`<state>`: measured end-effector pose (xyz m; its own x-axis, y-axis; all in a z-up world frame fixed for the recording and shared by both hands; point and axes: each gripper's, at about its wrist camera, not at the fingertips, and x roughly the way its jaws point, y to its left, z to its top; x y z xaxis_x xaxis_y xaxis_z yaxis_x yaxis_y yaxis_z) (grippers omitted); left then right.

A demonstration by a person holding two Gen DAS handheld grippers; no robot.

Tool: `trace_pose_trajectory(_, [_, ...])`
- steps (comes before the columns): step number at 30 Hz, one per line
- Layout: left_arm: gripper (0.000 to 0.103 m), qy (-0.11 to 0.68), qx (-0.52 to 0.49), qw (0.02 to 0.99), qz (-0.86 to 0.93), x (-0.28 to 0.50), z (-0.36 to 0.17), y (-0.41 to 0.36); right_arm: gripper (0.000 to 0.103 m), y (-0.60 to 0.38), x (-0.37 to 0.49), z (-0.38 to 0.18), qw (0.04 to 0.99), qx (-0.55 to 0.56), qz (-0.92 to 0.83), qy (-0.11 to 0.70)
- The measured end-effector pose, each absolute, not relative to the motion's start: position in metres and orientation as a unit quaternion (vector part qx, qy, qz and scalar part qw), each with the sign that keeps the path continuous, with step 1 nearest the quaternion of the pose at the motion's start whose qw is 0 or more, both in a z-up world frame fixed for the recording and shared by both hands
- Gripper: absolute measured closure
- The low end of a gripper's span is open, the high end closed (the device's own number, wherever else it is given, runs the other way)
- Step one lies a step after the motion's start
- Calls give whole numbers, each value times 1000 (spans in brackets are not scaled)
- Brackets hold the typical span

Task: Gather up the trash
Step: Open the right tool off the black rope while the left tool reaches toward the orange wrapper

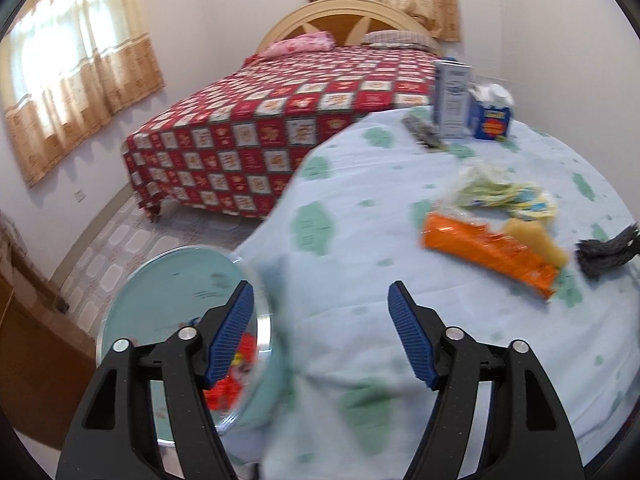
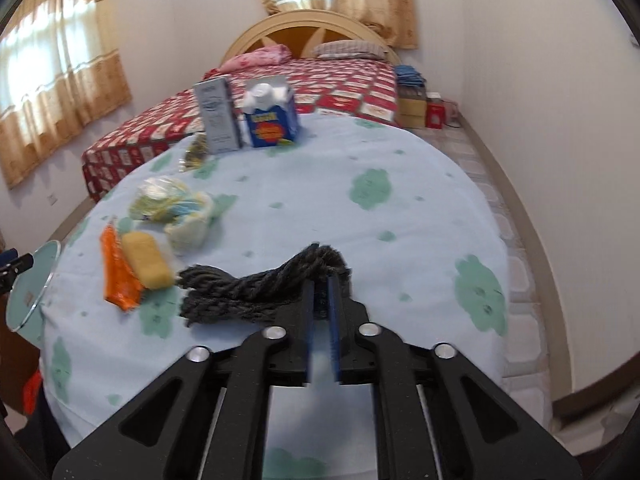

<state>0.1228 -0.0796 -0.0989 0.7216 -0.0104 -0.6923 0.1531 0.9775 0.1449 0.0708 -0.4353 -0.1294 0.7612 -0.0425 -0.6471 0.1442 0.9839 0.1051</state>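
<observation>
**Trash spread on the worktop, dark rope in the right tongs**

At far left, the left tongs (image 1: 322, 332) are standing wide apart with nothing between them, hanging over the edge of the cloth-covered worktop (image 2: 320, 200) beside a round bin (image 1: 168, 280) holding red scraps. Moving right, an orange wrapper (image 2: 118, 276), a yellow sponge (image 2: 146, 260) and a crumpled plastic bag (image 2: 172, 204) are lying close together. Behind them two cartons (image 2: 272, 120) are standing upright. The right tongs (image 2: 320, 284) are sitting nearly together around the end of a dark rope (image 2: 256, 284).
</observation>
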Motion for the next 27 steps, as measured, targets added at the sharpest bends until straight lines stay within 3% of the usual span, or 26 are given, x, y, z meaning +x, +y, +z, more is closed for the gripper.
trace_pose_trajectory(1, [28, 372, 97, 922, -50, 124, -100, -91, 56, -439, 67, -131, 937, 77, -53, 338])
trace_pose_trajectory(3, [28, 377, 96, 919, -64, 125, -101, -114, 55, -443, 62, -134, 939, 79, -59, 330])
trace_pose_trajectory(7, [20, 382, 94, 916, -85, 124, -104, -156, 41, -450, 50, -137, 944, 83, -69, 313])
trace_pose_trajectory(16, [17, 401, 136, 900, -101, 124, -128, -219, 37, -450, 40, -147, 946, 113, -55, 297])
trace_pose_trajectory(27, [15, 405, 202, 891, -40, 126, -138, -154, 32, -455, 34, -153, 948, 135, -50, 285])
